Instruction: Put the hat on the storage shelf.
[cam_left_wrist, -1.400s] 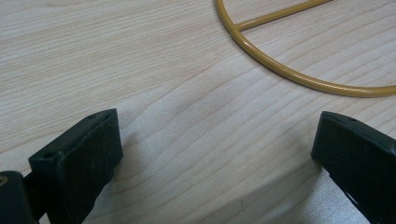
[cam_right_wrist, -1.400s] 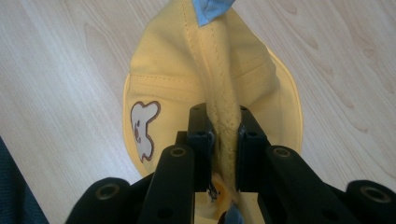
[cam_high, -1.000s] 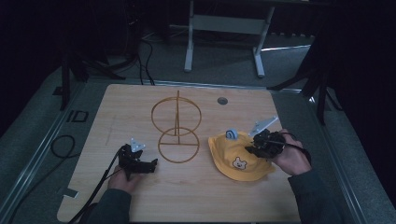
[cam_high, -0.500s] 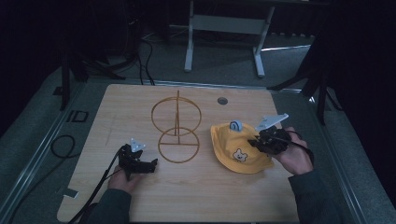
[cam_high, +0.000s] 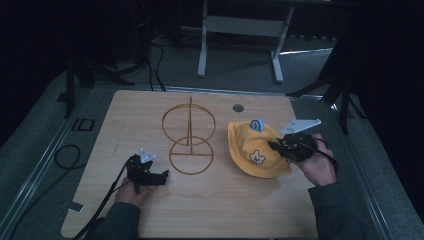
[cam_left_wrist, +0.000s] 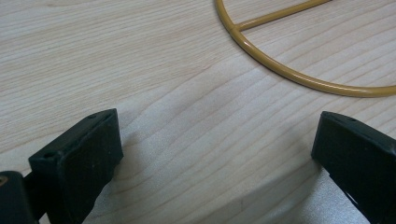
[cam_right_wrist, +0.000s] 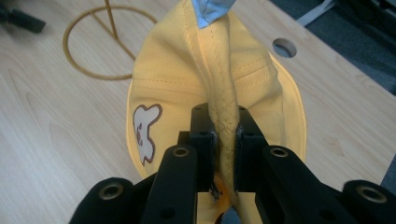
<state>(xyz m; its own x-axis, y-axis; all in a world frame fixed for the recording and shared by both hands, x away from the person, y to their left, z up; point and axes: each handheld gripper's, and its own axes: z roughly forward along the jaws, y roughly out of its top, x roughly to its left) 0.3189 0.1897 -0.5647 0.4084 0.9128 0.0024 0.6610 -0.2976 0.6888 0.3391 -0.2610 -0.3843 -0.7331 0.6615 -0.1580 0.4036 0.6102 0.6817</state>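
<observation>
pinching a raised fold of the yellow hat, your right claw is clenched on the cloth: in the right gripper view the two black jaws press a stitched ridge of fabric between them, and the ridge runs straight up and away from the jaws toward a pale blue tab at the hat's far end. the rest of the hat spreads out to both sides of the claw, its brim lying on the wooden surface, with a small white bear patch on the side to the left of the jaws in that view. in the high view the hat sits on the right part of the surface, just in front of your right hand, and it lies just to the right of the gold wire stand, whose flat ring base rests on the wood and whose second ring stands upright on a thin post.

your left claw is released, jaws spread wide and low over bare wood, grasping nothing. it sits near the front left of the stand's base ring, close to it but apart, and well apart from the hat.
</observation>
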